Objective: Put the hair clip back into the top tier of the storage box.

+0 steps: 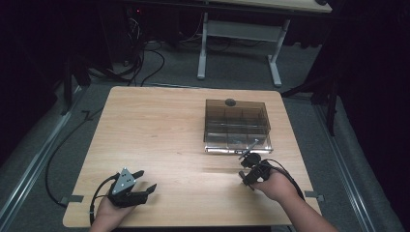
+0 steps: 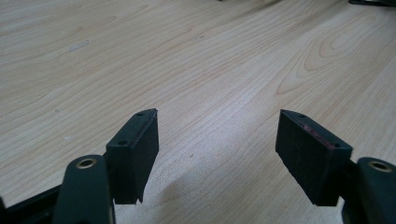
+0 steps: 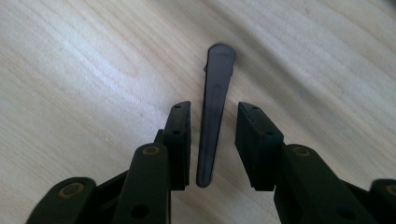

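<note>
A slim dark tapered plastic piece [image 3: 214,93] lies flat on the wooden table [image 1: 164,130], lengthwise between the jaws of my right gripper [image 3: 215,112]. The jaws stand apart on either side of it with a gap on each side, so nothing is pressed. In the high view the right gripper [image 1: 246,176] points down at the table just in front of a smoky translucent compartment box [image 1: 236,126]. My left gripper [image 1: 147,180] rests low near the table's front left; its pads [image 2: 135,149] are wide apart with only bare wood between them [image 2: 217,121].
The compartment box sits at the back right of the table, lid on, with a dark knob [image 1: 230,102] at its far edge. Beyond the table stand a white desk frame [image 1: 237,43] and cables on the floor [image 1: 140,63].
</note>
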Demonstrator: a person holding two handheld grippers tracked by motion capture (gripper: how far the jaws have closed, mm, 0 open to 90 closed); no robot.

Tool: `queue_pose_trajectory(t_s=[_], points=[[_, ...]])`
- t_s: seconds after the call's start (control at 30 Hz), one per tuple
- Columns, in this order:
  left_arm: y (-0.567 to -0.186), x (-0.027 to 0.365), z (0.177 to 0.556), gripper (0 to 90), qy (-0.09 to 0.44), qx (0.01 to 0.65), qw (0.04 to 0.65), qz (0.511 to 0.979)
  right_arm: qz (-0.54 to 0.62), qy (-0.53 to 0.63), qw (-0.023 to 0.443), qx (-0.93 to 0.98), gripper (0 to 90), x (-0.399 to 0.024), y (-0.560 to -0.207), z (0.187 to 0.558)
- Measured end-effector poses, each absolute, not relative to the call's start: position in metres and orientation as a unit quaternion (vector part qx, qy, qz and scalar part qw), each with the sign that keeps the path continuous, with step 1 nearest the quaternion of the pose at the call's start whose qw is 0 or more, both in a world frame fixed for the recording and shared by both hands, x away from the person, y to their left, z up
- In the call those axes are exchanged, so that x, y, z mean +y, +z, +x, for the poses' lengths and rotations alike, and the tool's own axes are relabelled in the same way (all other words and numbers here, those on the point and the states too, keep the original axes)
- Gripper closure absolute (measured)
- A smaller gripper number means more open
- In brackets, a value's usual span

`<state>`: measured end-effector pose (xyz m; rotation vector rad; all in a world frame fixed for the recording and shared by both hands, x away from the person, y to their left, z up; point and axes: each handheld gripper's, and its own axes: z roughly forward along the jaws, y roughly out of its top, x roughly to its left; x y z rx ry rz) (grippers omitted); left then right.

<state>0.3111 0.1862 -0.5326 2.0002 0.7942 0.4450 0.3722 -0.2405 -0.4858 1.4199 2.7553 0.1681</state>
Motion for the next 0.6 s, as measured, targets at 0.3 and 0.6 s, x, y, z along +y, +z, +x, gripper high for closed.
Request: queue_pose_trajectory(t_s=[0.3,0.6], points=[[-0.5325,0.1863,0.3112,30.7,0.18,0.321,0.455,0.811,0.455,0.043,0.017,0.89,75.2,-0.2357,-0.4879,0.3822],[-0.5325,0.1863,0.3112,30.7,0.18,0.321,0.454,0.811,0.452,0.035,0.021,0.891,79.7,-0.2313,-0.4874,0.3838]])
